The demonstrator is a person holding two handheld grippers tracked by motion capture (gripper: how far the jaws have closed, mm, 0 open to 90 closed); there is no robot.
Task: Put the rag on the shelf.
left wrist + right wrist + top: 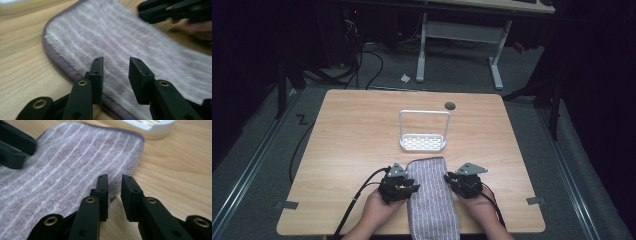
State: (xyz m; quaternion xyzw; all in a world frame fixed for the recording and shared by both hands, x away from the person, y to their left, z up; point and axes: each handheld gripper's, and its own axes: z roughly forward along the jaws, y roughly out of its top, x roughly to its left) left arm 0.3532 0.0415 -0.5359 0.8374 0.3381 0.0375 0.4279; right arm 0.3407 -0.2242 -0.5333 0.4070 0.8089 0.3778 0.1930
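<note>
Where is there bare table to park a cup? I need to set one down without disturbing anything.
Free: the wood left of the white rack, and the wood right of it out to the table edge. Crowded: the near middle, where the striped towel lies between the left hand-held gripper and right hand-held gripper.

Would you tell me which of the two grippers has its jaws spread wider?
The left gripper, over the striped grey towel: its jaw gap is clearly wider than the right gripper's.

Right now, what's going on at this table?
A person holds a gripper in each hand on either side of a striped grey towel lying flat on the wooden table. The left gripper and right gripper are both open at the towel's long edges, gripping nothing yet. A white rack stands just beyond the towel.
</note>
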